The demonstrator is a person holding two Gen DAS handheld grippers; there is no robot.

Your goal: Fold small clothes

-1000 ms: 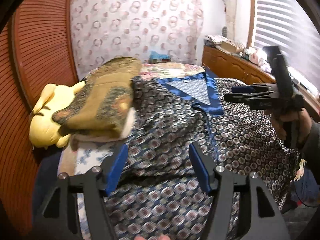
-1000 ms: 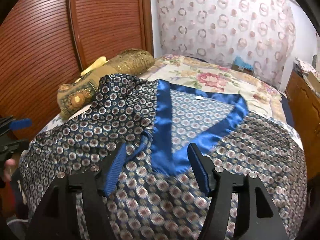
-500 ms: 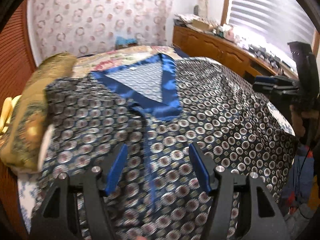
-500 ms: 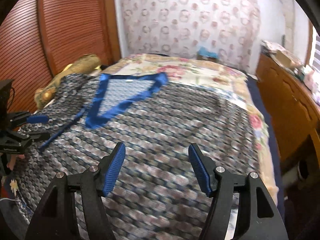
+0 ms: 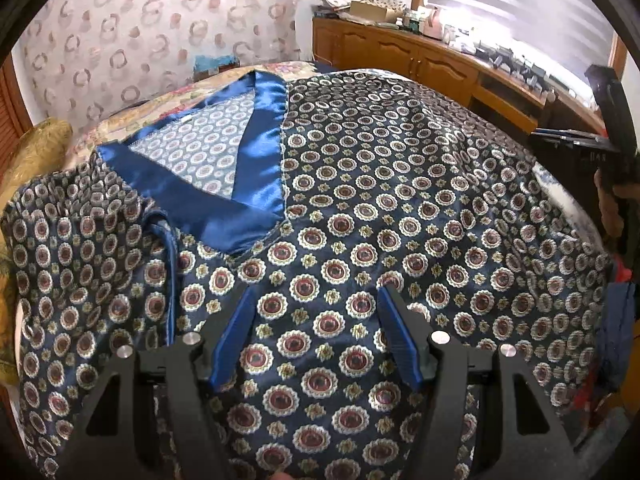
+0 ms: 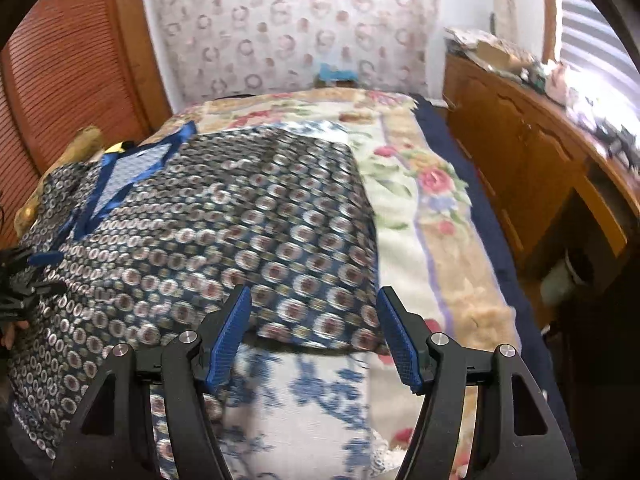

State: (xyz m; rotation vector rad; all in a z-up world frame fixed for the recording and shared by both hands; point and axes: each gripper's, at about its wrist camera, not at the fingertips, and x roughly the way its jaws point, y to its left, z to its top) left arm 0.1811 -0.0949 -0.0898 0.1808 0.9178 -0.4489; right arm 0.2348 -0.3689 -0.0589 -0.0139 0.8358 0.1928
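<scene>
Robe (image 5: pixel 400 184), dark blue with a medallion print and a satin blue collar (image 5: pixel 256 168), lies spread flat across the bed (image 6: pixel 460 264). In the left wrist view the left gripper (image 5: pixel 314 336) hangs just above the cloth at 6 o'clock, its blue fingers (image 5: pixel 230 340) spread wide with nothing between them. The collar sits at 11 o'clock, a gold pillow (image 5: pixel 32 148) at 9 o'clock, a wooden dresser (image 5: pixel 420 60) at 1 o'clock. In the right wrist view the right gripper (image 6: pixel 312 336) is likewise spread wide and empty, above the near hem of the robe (image 6: pixel 224 232) at 6 o'clock. The floral bedcover (image 6: pixel 416 184) lies bare at 2 o'clock. A patterned curtain (image 6: pixel 288 28) hangs at 12 o'clock, beyond the bed.
</scene>
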